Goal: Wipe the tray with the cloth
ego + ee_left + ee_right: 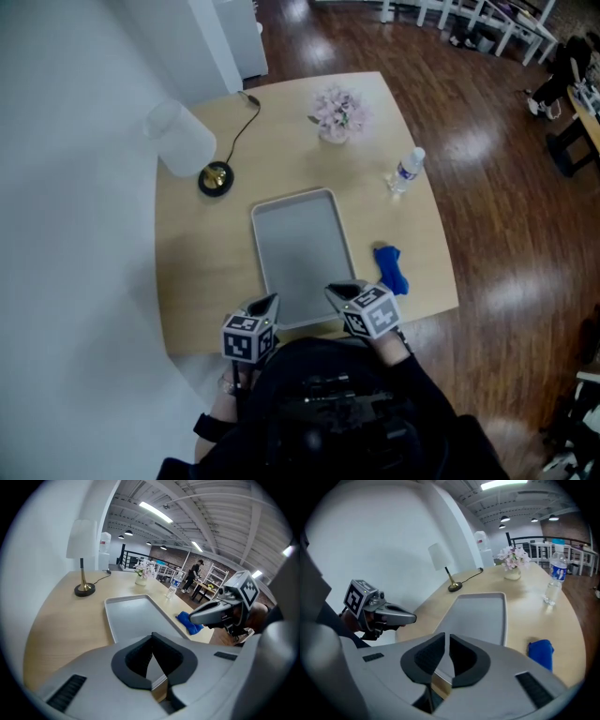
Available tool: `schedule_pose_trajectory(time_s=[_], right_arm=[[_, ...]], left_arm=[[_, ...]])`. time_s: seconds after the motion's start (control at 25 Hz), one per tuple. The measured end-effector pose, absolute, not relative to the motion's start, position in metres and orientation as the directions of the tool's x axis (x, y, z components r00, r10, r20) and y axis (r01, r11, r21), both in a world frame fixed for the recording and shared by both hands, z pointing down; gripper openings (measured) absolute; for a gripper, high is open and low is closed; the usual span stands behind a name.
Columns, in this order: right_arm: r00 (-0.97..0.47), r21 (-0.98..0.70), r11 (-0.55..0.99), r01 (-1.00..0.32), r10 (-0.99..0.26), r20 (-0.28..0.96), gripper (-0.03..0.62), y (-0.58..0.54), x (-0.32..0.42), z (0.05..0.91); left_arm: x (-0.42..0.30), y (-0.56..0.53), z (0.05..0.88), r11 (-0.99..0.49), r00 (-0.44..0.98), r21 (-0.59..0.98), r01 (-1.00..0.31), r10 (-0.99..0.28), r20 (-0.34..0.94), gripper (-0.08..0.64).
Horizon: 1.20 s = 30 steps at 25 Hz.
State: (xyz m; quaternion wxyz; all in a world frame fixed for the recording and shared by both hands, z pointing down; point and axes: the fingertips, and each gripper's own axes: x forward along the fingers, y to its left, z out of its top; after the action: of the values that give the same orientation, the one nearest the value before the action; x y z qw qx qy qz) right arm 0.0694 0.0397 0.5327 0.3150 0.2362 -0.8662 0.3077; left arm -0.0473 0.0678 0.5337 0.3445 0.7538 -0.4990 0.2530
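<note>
The grey tray (300,248) lies empty in the middle of the wooden table, its long side running away from me. The blue cloth (391,268) sits crumpled on the table just right of the tray's near corner, and nothing holds it. My left gripper (273,300) hovers at the tray's near left corner, shut and empty. My right gripper (341,290) hangs over the tray's near right corner, left of the cloth, its jaws a thin slit apart with nothing between them. The right gripper view shows the cloth (541,653) low on the right and the tray (480,613) ahead.
A lamp (187,142) with a round base and cable stands at the table's far left. A flower pot (337,114) is at the far middle and a water bottle (407,170) to the right. Beyond the table's right edge is dark wooden floor; a person (193,576) stands far off.
</note>
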Motion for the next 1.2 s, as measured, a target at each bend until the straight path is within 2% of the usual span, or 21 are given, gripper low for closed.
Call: schedule_pose_trajectory(time_s=[0.08, 1.2], right_arm=[[-0.694, -0.380, 0.720, -0.581, -0.194, 0.693, 0.000, 0.044, 0.063, 0.538], [-0.670, -0.358, 0.716, -0.599, -0.203, 0.714, 0.000, 0.041, 0.064, 0.552]], left_arm=[[-0.046, 0.068, 0.535, -0.271, 0.380, 0.270, -0.924, -0.574, 0.725, 0.006], [-0.046, 0.070, 0.537, -0.286, 0.396, 0.278, -0.917, -0.565, 0.724, 0.006]])
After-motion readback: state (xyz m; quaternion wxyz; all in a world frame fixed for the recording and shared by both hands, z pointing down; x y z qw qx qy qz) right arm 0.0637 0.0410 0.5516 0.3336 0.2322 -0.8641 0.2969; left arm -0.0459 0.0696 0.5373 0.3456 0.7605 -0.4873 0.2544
